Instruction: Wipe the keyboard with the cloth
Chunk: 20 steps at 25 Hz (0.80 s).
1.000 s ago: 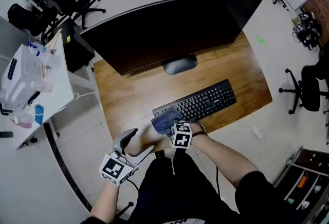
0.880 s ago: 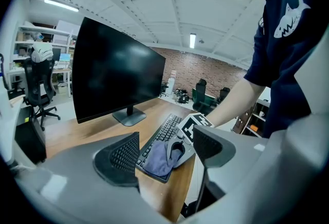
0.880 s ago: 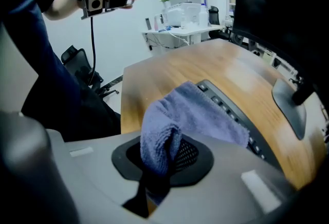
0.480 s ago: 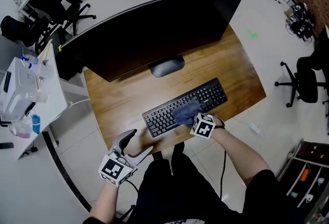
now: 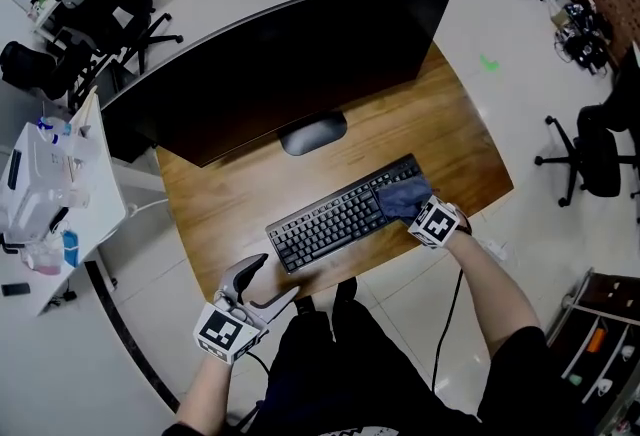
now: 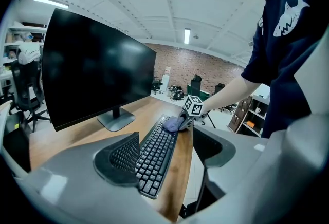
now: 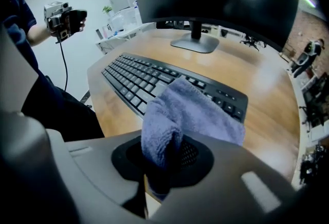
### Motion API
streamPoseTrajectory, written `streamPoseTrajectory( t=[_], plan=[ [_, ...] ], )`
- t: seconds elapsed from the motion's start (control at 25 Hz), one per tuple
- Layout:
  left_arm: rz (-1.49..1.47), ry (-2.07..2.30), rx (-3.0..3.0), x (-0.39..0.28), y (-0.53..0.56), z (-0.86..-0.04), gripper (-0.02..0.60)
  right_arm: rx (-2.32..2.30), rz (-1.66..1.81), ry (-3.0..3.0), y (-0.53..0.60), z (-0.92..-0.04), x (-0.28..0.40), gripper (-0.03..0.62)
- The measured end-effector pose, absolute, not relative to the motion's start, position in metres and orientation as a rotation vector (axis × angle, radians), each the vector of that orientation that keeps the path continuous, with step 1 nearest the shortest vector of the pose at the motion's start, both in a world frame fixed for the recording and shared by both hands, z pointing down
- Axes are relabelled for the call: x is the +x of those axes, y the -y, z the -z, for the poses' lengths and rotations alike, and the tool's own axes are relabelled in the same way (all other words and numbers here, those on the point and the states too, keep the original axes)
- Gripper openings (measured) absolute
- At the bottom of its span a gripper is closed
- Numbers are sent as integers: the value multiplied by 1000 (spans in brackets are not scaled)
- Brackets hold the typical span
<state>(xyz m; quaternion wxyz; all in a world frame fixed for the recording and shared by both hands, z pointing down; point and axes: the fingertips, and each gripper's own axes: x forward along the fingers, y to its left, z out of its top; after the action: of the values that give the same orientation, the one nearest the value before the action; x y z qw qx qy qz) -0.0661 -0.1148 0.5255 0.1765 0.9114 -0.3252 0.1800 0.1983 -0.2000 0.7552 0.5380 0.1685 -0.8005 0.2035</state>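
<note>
A black keyboard (image 5: 330, 219) lies slantwise on the wooden desk (image 5: 215, 194), in front of the monitor. My right gripper (image 5: 412, 204) is shut on a blue-grey cloth (image 5: 400, 194) and presses it onto the keyboard's right end. In the right gripper view the cloth (image 7: 190, 110) bunches between the jaws and drapes over the keys (image 7: 133, 81). My left gripper (image 5: 268, 284) hovers open and empty off the desk's near left corner. From the left gripper view, the keyboard (image 6: 154, 153) runs away toward the cloth (image 6: 172, 124).
A large curved monitor (image 5: 290, 64) on an oval stand (image 5: 312, 134) fills the back of the desk. A white side table (image 5: 60, 194) with clutter stands at the left. Office chairs (image 5: 595, 159) are on the floor at the right and far left.
The right gripper has slid the cloth along the keyboard from its left end to its right end. The left gripper has stayed in place and open.
</note>
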Motion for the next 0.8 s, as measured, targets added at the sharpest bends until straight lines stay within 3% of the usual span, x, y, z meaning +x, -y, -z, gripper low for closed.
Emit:
streamPoseTrajectory(
  t=[0.36,0.8],
  plan=[
    [-516,933,2591,-51,121,-524,319,552,-541,1857,230,-755,262,57],
    [-505,962,2588,-46,101,-518,319,894,-619,2002,245,-711,259,57]
  ],
)
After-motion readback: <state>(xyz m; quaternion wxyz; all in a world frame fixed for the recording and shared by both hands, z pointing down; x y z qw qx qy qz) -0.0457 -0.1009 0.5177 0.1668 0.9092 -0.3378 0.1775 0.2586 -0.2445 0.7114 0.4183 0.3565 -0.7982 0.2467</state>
